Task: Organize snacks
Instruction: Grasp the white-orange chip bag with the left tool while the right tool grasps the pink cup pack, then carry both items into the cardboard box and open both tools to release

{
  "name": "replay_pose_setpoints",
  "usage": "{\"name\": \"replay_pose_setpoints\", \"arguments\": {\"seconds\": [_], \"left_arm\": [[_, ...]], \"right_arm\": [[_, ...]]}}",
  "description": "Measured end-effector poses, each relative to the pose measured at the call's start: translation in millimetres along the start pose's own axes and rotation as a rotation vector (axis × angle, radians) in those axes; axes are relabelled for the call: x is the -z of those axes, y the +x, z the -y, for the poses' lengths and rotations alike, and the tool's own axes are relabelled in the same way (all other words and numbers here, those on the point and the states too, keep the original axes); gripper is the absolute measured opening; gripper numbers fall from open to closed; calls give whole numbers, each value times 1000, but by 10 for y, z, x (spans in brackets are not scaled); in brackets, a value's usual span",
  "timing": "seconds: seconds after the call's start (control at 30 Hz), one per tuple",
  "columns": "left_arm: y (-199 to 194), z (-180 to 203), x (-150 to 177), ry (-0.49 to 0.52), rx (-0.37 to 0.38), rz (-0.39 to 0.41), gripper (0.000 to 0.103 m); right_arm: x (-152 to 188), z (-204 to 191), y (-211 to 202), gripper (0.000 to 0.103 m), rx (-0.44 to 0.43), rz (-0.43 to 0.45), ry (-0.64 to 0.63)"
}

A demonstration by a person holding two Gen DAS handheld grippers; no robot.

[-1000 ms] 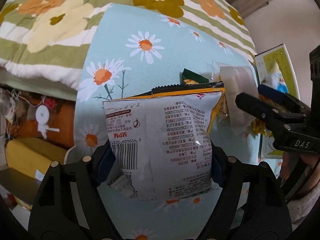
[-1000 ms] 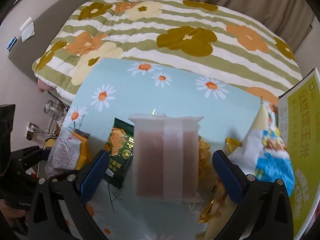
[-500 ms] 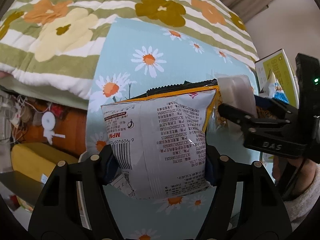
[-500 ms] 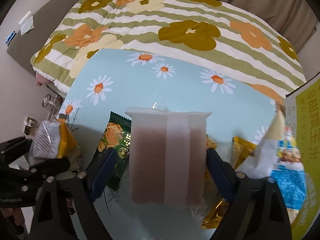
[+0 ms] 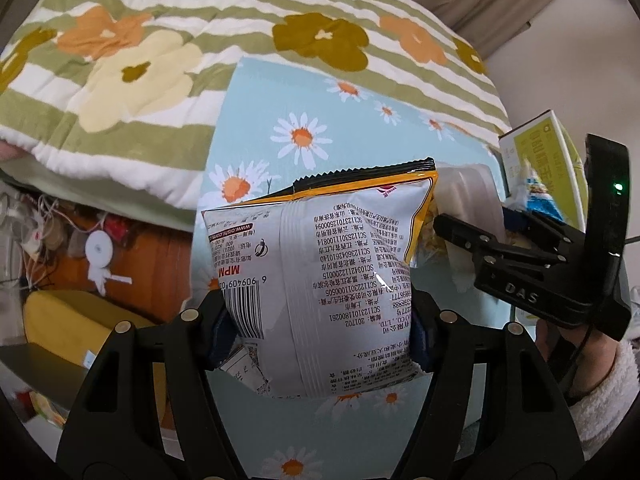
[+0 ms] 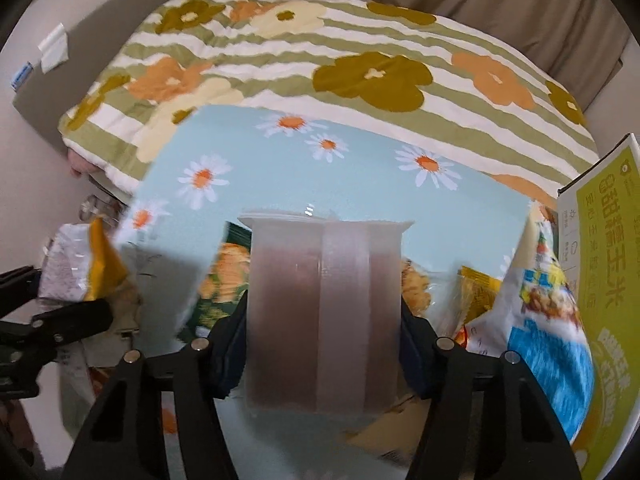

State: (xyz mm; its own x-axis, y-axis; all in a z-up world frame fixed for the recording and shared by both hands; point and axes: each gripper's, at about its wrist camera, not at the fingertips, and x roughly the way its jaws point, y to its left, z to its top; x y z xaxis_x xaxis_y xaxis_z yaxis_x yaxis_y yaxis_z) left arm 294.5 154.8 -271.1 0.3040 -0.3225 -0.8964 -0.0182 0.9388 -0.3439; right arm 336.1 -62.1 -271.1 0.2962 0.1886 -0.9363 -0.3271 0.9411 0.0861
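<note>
Two claws (one snack each): chip bag (image 5: 316,280), jelly cup (image 6: 324,316).

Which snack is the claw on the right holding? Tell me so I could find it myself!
Look at the blue daisy tablecloth in front of the flowery striped quilt. Just above it, the right claw squeezes a frosted plastic cup with pinkish-brown filling. Every snack around it is a printed bag or box; this one is see-through, with no print.
</note>
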Motion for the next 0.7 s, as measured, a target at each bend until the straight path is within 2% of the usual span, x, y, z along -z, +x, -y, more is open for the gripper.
{"name": "replay_pose_setpoints", "arguments": {"seconds": [0.23, 0.37, 0.7], "left_arm": [[-343, 105, -47, 47, 9, 64, 64], [-571, 195, -128, 86, 39, 111, 64], [-939, 691, -402, 192, 109, 198, 64]], "right_arm": [[-35, -154, -455, 58, -75, 89, 51], [-61, -174, -759, 58, -102, 143, 93], [0, 57, -1452, 58, -79, 276, 165]]}}
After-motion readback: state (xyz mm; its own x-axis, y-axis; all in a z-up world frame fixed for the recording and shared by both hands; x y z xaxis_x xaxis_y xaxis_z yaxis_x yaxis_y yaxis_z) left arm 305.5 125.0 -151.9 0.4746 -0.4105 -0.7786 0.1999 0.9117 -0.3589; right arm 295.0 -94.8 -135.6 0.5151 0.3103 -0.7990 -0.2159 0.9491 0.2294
